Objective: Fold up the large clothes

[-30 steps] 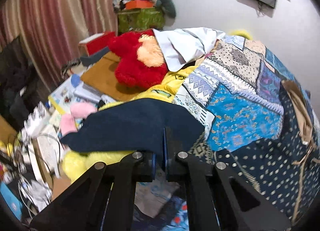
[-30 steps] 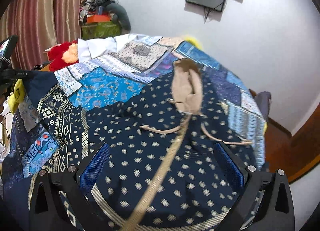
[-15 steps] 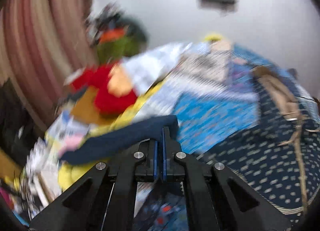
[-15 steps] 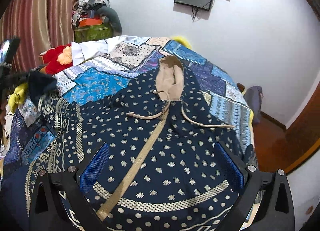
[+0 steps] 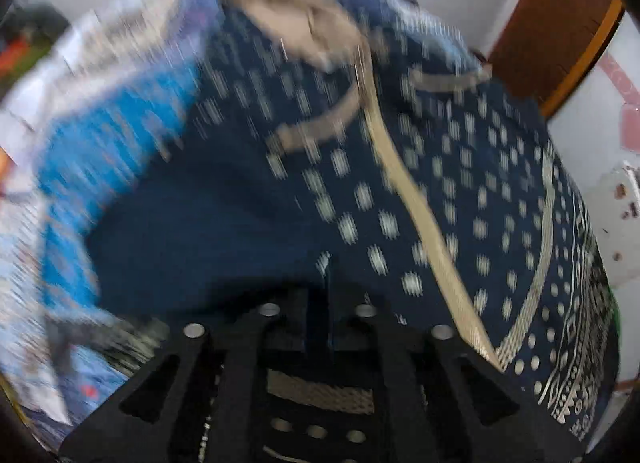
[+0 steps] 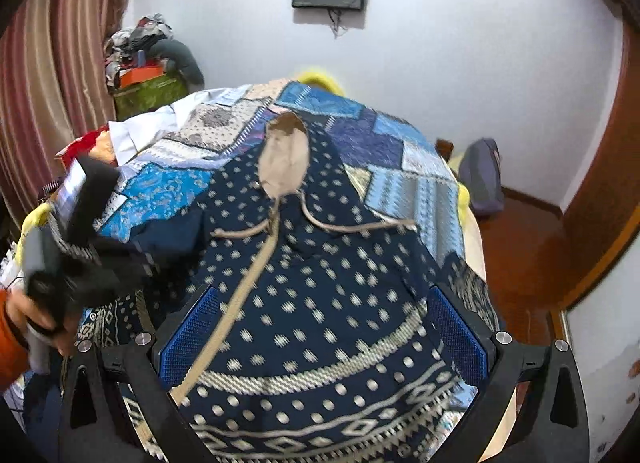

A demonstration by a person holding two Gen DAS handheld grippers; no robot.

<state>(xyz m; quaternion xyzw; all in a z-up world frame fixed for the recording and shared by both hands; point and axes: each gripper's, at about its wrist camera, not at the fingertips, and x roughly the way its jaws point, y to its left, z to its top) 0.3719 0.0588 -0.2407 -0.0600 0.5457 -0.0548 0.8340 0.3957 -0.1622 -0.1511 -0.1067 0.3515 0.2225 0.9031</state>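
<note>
A navy hoodie [image 6: 340, 283] with cream dots, a beige zip band and a beige-lined hood [image 6: 284, 163] lies spread on the bed. In the blurred left wrist view, my left gripper [image 5: 320, 287] points down over the hoodie's front. Its jaws are opening by a sliver, with the plain navy sleeve [image 5: 200, 231] still pinched between the pads. The right wrist view shows that sleeve [image 6: 160, 239] drawn in over the hoodie's left side, and a hand [image 6: 24, 315] in an orange sleeve holding the left tool. My right gripper [image 6: 322, 335] hangs wide open above the patterned hem, with nothing between its fingers.
The patchwork bedspread [image 6: 384, 143] covers the bed. A red plush toy [image 6: 86, 141] and a white cloth [image 6: 136, 135] lie at its far left, by the striped curtain [image 6: 48, 63]. A grey bag [image 6: 480, 175] sits on the floor right, near the wooden door [image 6: 600, 203].
My left gripper has swung the navy sleeve from the bed's left edge in over the hoodie's front and tipped downward. The right gripper shifted a little and stayed open.
</note>
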